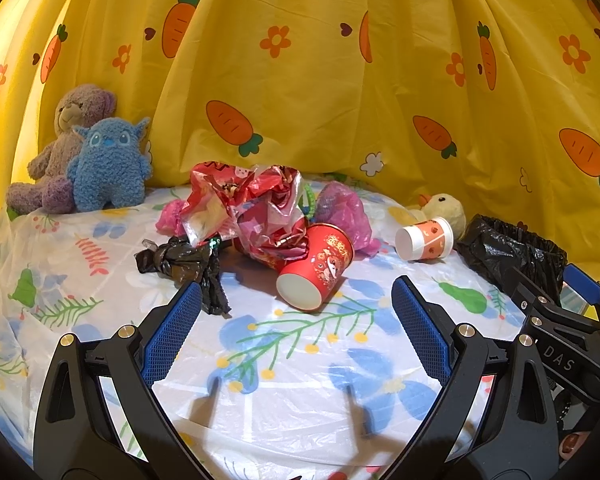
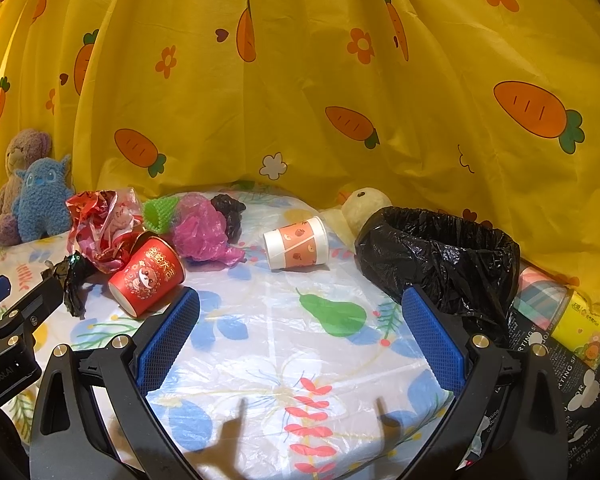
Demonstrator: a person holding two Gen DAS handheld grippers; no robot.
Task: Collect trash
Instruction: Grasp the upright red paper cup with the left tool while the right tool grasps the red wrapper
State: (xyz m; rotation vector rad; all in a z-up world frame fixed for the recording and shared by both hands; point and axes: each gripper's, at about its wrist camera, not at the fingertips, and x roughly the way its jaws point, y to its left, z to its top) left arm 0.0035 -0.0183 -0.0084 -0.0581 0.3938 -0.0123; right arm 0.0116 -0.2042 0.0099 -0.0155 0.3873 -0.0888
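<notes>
A red paper cup (image 1: 318, 266) (image 2: 146, 276) lies on its side on the flowered table cover. A white and orange cup (image 1: 424, 239) (image 2: 296, 243) lies on its side further right. Crumpled red wrappers (image 1: 256, 204) (image 2: 100, 226), a pink bag (image 1: 346, 210) (image 2: 206, 232) and a crumpled black bag (image 1: 188, 266) (image 2: 74, 280) lie behind. A bin lined with a black bag (image 1: 512, 252) (image 2: 440, 252) stands at the right. My left gripper (image 1: 296, 298) is open and empty, just short of the red cup. My right gripper (image 2: 300, 304) is open and empty beside the bin.
A purple bear (image 1: 66, 144) and a blue plush (image 1: 108, 164) sit at the back left. A yellow duck plush (image 1: 444, 208) (image 2: 366, 206) lies behind the bin. A yellow carrot-print curtain (image 1: 320, 80) closes the back. Packets (image 2: 572, 320) lie right of the bin.
</notes>
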